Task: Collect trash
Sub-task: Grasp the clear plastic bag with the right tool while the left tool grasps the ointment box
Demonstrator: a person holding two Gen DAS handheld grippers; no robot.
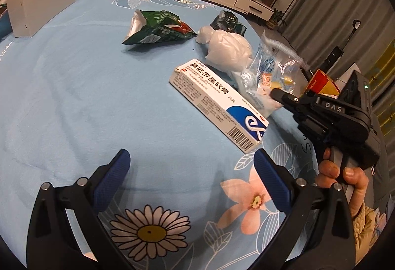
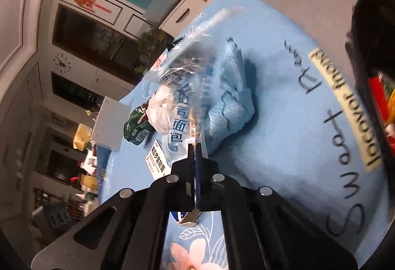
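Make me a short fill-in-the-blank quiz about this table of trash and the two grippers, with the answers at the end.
1. The right gripper is shut on the clear plastic ____.
2. The left gripper hovers over the tablecloth with its jaws ____.
3. The long medicine box lies flat beside a white crumpled ____.
4. The snack packet lying farther back on the table is mostly ____ in colour.

Missing words: bread bag; open; plastic bag; green
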